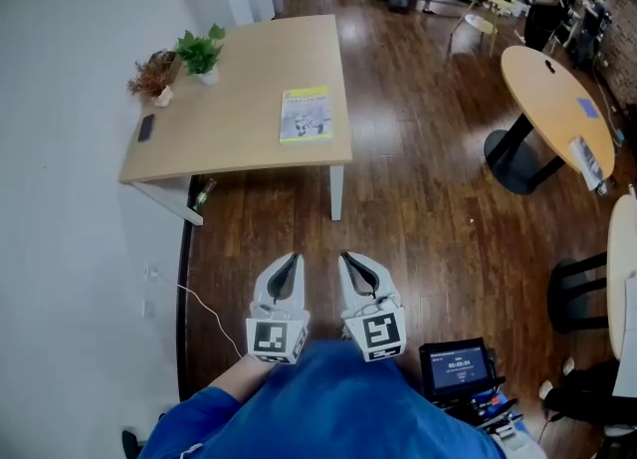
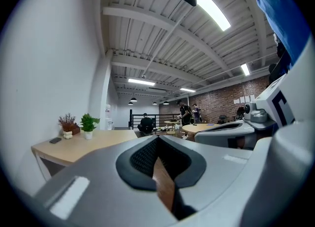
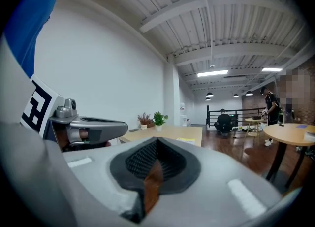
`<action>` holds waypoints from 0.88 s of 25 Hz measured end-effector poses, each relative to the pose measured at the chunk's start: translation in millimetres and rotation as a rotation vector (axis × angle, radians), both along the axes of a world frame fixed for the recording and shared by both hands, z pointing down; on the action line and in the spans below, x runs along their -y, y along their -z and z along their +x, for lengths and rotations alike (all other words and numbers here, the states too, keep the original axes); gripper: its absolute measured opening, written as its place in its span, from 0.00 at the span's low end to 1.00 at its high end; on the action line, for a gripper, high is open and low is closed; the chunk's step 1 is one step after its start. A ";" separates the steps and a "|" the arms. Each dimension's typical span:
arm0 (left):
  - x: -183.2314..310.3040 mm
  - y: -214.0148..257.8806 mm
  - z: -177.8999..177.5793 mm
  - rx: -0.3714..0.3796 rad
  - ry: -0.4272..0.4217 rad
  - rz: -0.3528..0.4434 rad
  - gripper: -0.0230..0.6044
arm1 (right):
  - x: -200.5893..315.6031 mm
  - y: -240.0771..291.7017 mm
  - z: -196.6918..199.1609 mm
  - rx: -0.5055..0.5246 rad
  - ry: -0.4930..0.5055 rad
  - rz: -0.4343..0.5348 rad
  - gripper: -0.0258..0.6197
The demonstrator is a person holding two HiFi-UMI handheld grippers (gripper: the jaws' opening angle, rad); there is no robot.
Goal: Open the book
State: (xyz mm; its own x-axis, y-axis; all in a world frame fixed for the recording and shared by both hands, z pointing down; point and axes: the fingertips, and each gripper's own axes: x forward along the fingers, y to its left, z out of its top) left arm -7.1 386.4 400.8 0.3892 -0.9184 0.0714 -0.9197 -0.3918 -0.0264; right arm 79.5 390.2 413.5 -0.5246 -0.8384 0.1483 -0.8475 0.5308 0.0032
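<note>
**Two grippers clenched, book (image 1: pixel 306 114) well out of reach**

Two tools sit side by side at the bottom of the head view. The left gripper (image 1: pixel 290 264) and right gripper (image 1: pixel 353 264) are both well short of the book, tucked close to the person's blue clothing (image 1: pixel 338 407). Each gripper's own view shows its fingers pressed together with nothing between them, only a sliver of wood floor (image 1: pixel 418 208) behind. Past the tips, a bare stretch of that floor lies on the near side of the book. Then the book itself: yellow-green cover up, closed, flat on the tabletop (image 1: pixel 229 99) and right by its near edge. Well to the book's left lies a dark phone (image 1: pixel 146 127). Beyond the book and to its left stands a potted plant (image 1: pixel 202 52).

Now the hazards, as I judge them. The book sits so near the edge that a shove from clenched fingers could slide it off. The cover looks thin and flush. Fingers not parted in time could skate over it or pinch several pages. They could also lift the whole book unless the other gripper pins it down.
</note>
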 end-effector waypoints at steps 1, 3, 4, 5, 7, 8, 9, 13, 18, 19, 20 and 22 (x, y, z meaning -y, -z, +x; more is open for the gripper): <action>7.0 -0.8 4.8 0.005 0.004 -0.003 0.05 | 6.9 -0.7 4.6 0.007 0.002 -0.006 0.04; 20.8 -2.2 13.1 0.011 0.011 -0.008 0.05 | 20.2 -2.7 12.3 0.012 0.010 -0.012 0.04; 27.1 -2.7 16.7 0.013 0.016 -0.010 0.05 | 26.4 -3.6 15.4 0.012 0.016 -0.012 0.04; 33.1 -3.1 20.3 0.014 0.020 -0.012 0.05 | 32.4 -4.3 18.4 0.012 0.024 -0.011 0.04; 44.5 -3.8 27.6 0.018 0.028 -0.016 0.05 | 44.1 -5.5 24.5 0.013 0.035 -0.011 0.04; 49.8 -4.1 30.8 0.020 0.030 -0.018 0.05 | 49.9 -6.3 27.4 0.016 0.035 -0.015 0.04; 54.7 -4.4 33.4 0.022 0.031 -0.019 0.05 | 55.3 -7.1 30.0 0.020 0.034 -0.019 0.04; 72.1 -6.5 35.5 0.027 0.037 -0.031 0.05 | 73.0 -9.8 33.8 0.031 0.032 -0.036 0.04; 100.7 -10.4 30.9 0.025 0.032 -0.028 0.05 | 101.5 -17.9 28.5 0.018 0.036 -0.046 0.04; 107.7 -13.1 28.4 0.019 0.032 -0.030 0.05 | 107.7 -20.4 26.1 0.014 0.035 -0.049 0.04; 115.0 -15.7 25.5 0.014 0.030 -0.032 0.05 | 114.2 -22.9 23.5 0.009 0.032 -0.054 0.04; 131.3 -18.6 20.2 0.004 0.019 -0.032 0.05 | 129.8 -26.2 19.0 -0.003 0.021 -0.062 0.04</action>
